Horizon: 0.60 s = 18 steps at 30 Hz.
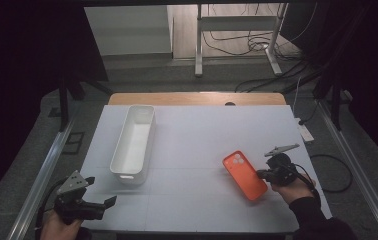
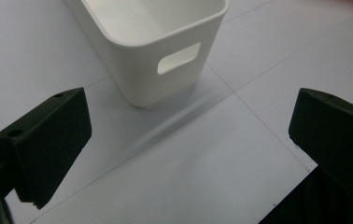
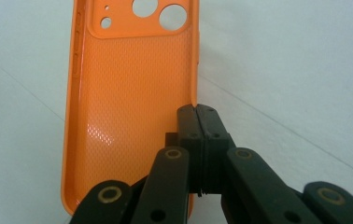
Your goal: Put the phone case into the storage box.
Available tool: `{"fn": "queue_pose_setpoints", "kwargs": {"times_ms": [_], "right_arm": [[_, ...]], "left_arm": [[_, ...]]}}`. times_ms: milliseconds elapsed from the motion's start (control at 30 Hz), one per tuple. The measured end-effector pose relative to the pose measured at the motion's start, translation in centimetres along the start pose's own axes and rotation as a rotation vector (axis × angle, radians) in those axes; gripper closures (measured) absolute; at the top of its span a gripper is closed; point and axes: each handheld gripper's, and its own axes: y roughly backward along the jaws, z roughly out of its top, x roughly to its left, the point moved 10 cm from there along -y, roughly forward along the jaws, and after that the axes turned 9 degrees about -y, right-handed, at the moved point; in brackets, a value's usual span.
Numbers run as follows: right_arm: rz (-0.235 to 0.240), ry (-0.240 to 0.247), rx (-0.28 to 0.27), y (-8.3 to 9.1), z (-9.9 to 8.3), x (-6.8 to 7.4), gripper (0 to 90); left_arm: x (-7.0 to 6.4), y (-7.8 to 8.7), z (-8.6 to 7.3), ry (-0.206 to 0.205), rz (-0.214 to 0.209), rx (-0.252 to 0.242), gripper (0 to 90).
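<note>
Pinching one rim of the orange, dimpled, camera-holed phone case (image 3: 128,107): right tongs (image 3: 197,116); left tongs (image 2: 184,140) spread.

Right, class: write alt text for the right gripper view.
The right gripper is shut on the side wall of an orange phone case, which lies open side up on a white table, camera holes at its far end.

A white table top (image 1: 202,135) is lying over a wooden board (image 1: 197,98), whose far edge is showing beyond it; faint seam lines (image 2: 240,98) are crossing the white surface. On the grey floor (image 1: 177,80) behind, a metal stand (image 1: 198,45) is standing upright with loose cables (image 1: 237,42) trailing between its legs. A white power strip (image 1: 305,132) is lying just beside the table's right edge. Black curtains (image 1: 27,50) are hanging at both sides, and metal rails (image 1: 42,175) are running along the floor.
</note>
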Motion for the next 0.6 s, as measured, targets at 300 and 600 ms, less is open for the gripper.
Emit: {"fn": "queue_pose_setpoints", "kwargs": {"times_ms": [300,600], "right_arm": [[0.023,-0.015,-0.080,1.1,1.1,0.6,88.6],[0.037,-0.008,-0.124,1.6,2.0,1.3,88.6]], "left_arm": [[0.2,0.1,0.0,0.036,-0.023,-0.013,0.0],[0.3,-0.1,0.0,0.052,-0.025,-0.002,0.0]]}}
